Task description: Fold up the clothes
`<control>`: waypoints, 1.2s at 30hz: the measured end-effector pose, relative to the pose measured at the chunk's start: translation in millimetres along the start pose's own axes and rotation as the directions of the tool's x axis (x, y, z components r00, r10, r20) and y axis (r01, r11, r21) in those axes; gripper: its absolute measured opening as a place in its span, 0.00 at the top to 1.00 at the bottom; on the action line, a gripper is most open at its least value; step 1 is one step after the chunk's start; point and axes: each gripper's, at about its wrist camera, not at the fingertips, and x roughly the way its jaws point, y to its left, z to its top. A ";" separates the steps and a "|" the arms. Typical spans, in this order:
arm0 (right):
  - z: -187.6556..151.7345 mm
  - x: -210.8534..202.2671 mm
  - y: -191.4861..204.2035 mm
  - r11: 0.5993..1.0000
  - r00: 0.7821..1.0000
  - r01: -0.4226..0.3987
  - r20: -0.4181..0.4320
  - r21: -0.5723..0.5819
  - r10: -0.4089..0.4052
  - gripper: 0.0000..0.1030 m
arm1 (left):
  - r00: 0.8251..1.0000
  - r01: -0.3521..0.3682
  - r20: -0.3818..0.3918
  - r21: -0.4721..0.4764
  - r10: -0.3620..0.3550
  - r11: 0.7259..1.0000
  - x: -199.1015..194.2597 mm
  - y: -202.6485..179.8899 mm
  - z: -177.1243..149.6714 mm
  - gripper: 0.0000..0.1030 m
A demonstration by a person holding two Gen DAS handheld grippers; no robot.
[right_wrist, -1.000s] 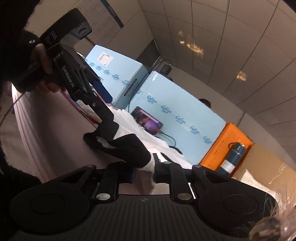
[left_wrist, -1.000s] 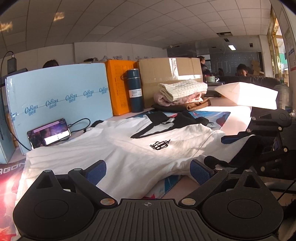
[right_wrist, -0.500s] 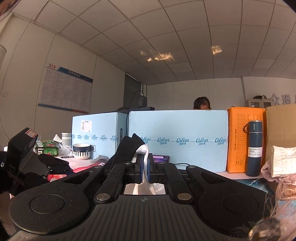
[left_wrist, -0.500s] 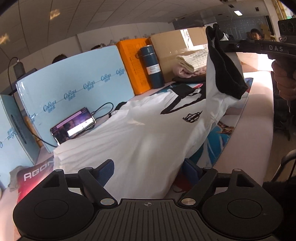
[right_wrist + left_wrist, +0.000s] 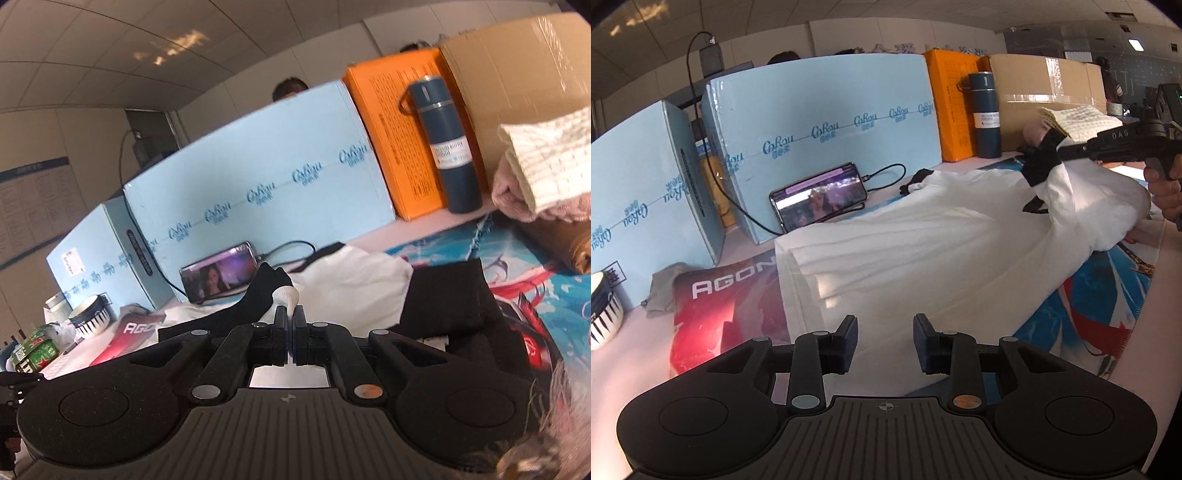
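White T-shirt [image 5: 945, 251] with black trim is lying across the printed desk mat [image 5: 1100, 314] on the table, and I am looking first through the left wrist camera. My left gripper [image 5: 885, 341] is closing its jaws over the near hem of the shirt; the cloth is lying between the two fingers, but the pads are not pressing it. At the right side of this view my right gripper [image 5: 1062, 149] is holding a black-cuffed sleeve lifted above the shirt body, with my hand [image 5: 1165, 184] behind it. A phone [image 5: 818, 195] with a lit screen is leaning against a light blue box [image 5: 827, 125], its cable running off to the right. Behind are standing an orange box [image 5: 951, 110], a dark blue flask [image 5: 984, 114] and a cardboard carton [image 5: 1045, 92].

Through the right wrist camera, the right gripper [image 5: 290, 326] is clamped tight on the sleeve: white and black fabric is sticking out above the closed pads. The shirt [image 5: 354, 288] is spreading beyond the fingers. Folded clothes [image 5: 546, 166] are stacked at the right edge.
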 end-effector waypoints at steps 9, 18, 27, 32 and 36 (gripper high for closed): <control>-0.9 19.1 -27.5 0.989 0.992 0.085 -0.098 0.124 -0.073 0.63 | 0.997 0.051 0.071 -0.395 -0.025 0.917 -11.6 62.3 -13.7 0.46; 9.6 25.2 -10.6 0.996 0.994 0.087 -0.074 0.025 -0.084 0.39 | 1.000 0.022 0.008 -0.332 -0.021 0.943 -13.5 45.2 -22.7 0.27; -0.3 49.1 7.9 0.949 0.944 0.249 -0.172 -0.195 -0.283 0.39 | 0.993 -0.117 0.011 -0.192 0.121 0.974 -14.5 42.0 5.2 0.26; 48.6 45.7 9.0 0.961 0.975 0.190 -0.076 -0.203 -0.209 0.34 | 0.986 -0.109 0.111 -0.153 0.126 0.982 1.2 71.9 53.1 0.26; 101.2 71.0 2.9 0.966 0.994 0.103 -0.021 -0.237 -0.111 0.22 | 0.989 -0.050 0.124 -0.194 0.075 0.980 52.5 103.6 90.2 0.26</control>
